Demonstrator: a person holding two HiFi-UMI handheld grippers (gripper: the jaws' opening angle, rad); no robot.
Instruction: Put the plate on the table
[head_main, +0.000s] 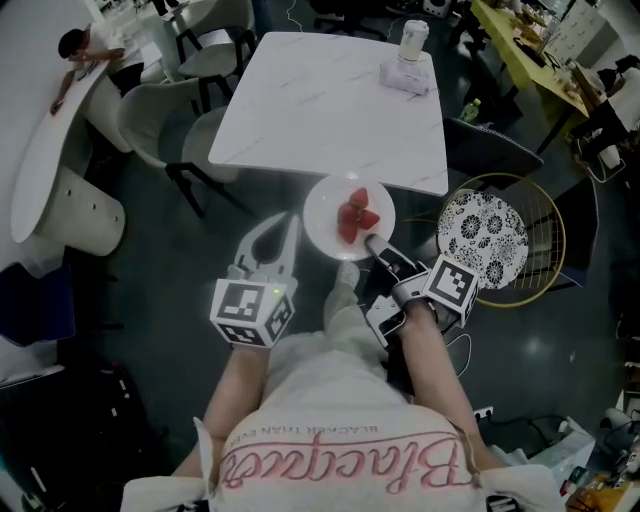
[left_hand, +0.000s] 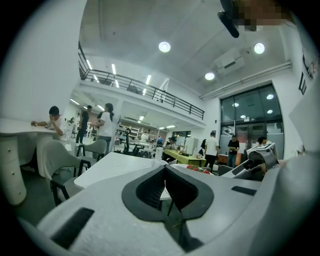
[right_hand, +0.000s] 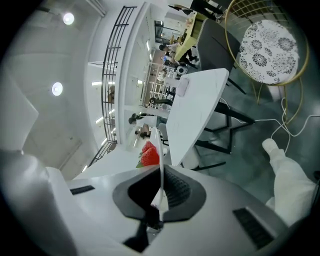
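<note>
A white plate (head_main: 330, 225) with red strawberries (head_main: 355, 215) hangs level at the near edge of the white marble table (head_main: 330, 100); its far rim overlaps that edge. My right gripper (head_main: 373, 243) is shut on the plate's near right rim. In the right gripper view the rim (right_hand: 159, 145) runs edge-on between the closed pads of that gripper (right_hand: 161, 187), with the strawberries (right_hand: 149, 154) beyond it. My left gripper (head_main: 280, 232) hovers just left of the plate, apart from it. The left gripper (left_hand: 165, 186) is shut with nothing in it, and the table (left_hand: 110, 167) lies ahead.
A white jar on a base (head_main: 408, 62) stands at the table's far right corner. Grey chairs (head_main: 165, 120) stand left of the table. A gold wire stool with a patterned cushion (head_main: 490, 238) sits to the right. A person (head_main: 80, 50) leans over a white counter far left.
</note>
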